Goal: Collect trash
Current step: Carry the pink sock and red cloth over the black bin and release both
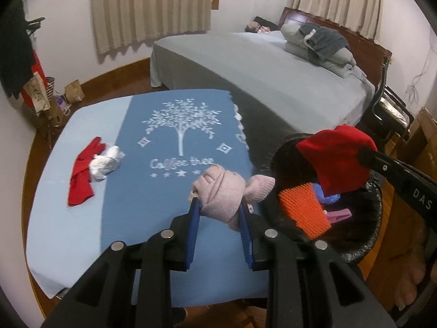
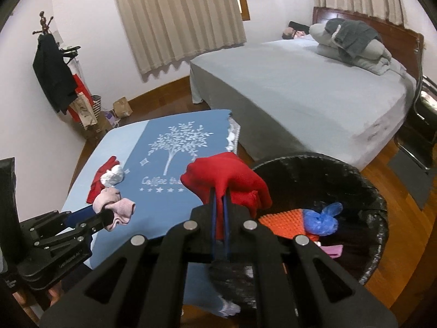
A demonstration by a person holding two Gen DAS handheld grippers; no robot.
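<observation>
On the far left of the blanket [image 1: 174, 218] a red cloth [image 1: 82, 175] and a white wad [image 1: 106, 161] lie touching, not yet collected; they could be forgotten, since both grippers are occupied near the bin.

Further right, the left gripper [image 1: 220, 205] pinches a pink sock [image 1: 221, 191] between its blue pads. The sock hangs over the blanket just beside the bin [image 1: 366, 248], not over it. Released here, it would land on the blanket or catch on the rim. Its loose end droops toward the bin, so it may snag there.

Right again, the right gripper [image 2: 220, 199] is pressed together on a red rag [image 2: 226, 180], which hangs at the bin's near-left rim, above the orange brush [image 2: 281, 221] and blue bag [image 2: 322, 218] inside. Dropped now, it could drape over the edge instead of falling in.
</observation>
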